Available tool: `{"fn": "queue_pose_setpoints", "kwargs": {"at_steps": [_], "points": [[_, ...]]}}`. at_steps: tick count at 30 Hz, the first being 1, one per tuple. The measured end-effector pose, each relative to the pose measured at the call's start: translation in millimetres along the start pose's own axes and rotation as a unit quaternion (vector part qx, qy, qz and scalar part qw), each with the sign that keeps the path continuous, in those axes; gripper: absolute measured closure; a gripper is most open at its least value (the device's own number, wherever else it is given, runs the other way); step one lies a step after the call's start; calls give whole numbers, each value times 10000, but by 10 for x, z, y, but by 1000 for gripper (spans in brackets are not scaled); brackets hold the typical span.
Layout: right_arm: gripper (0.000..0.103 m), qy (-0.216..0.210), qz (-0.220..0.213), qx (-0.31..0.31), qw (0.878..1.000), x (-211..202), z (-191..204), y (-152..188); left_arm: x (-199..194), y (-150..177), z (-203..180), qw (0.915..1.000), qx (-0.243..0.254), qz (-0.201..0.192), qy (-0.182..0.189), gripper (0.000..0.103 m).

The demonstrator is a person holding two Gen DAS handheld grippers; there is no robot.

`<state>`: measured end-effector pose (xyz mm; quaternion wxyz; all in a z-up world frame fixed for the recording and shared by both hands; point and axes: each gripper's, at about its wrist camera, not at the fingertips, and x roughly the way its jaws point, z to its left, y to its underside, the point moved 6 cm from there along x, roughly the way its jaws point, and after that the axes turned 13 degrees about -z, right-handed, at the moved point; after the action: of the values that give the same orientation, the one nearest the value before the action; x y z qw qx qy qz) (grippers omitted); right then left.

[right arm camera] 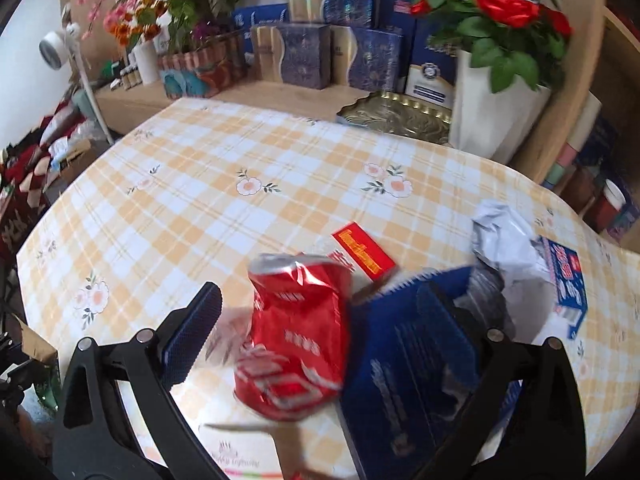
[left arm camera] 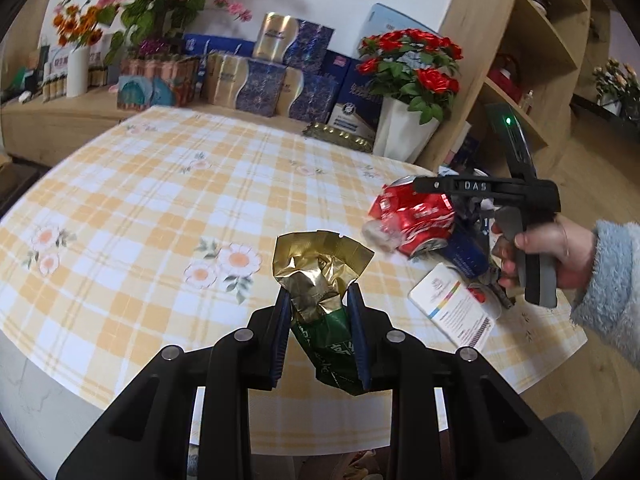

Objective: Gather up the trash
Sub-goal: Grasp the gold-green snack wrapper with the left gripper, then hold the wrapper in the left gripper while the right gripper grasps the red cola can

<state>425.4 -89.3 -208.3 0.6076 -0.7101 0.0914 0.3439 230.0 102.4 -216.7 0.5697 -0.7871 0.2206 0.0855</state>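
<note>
My left gripper (left arm camera: pixel 319 296) is shut on a crumpled gold-and-green foil wrapper (left arm camera: pixel 316 268), held just above the near edge of the checked tablecloth (left arm camera: pixel 160 208). At the right of the left wrist view a hand in a fluffy blue sleeve (left arm camera: pixel 608 280) holds my right gripper (left arm camera: pixel 424 220). Its jaws stand wide in the right wrist view, clamping a bundle: a crushed red can (right arm camera: pixel 296 332) with a blue packet (right arm camera: pixel 404 364) pressed against the right finger. The right gripper (right arm camera: pixel 320 300) hangs over the table's right part. Motion blurs the bundle.
On the cloth lie a red-and-yellow box (right arm camera: pixel 364 256), a crumpled white bag (right arm camera: pixel 500 236), a blue-and-white carton (right arm camera: pixel 568 284) and a white card (left arm camera: pixel 452 308). A gold tray (right arm camera: pixel 396 116), a white vase of red roses (right arm camera: pixel 492 112) and stacked gift boxes (left arm camera: pixel 260 84) line the far side.
</note>
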Motion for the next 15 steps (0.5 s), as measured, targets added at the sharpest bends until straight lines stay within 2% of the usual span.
{"fn": "queue_pose_setpoints", "kwargs": {"at_steps": [2,5,11,15], "points": [[7,15,68,-114,9999,93,53,-12,24,25,57,9997,-225,6,70,76],[10,16,185,-224,9996,203,115,-13,54,34,65,9994,-304,-25,140,76],[35,-36,661,-446,9968,367,224,106,60,57,19,9994,-281,-8,211,76],[36,-240,433,-138,9987,245,205,81,108,87,66,9989,-414,95,220,76]]}}
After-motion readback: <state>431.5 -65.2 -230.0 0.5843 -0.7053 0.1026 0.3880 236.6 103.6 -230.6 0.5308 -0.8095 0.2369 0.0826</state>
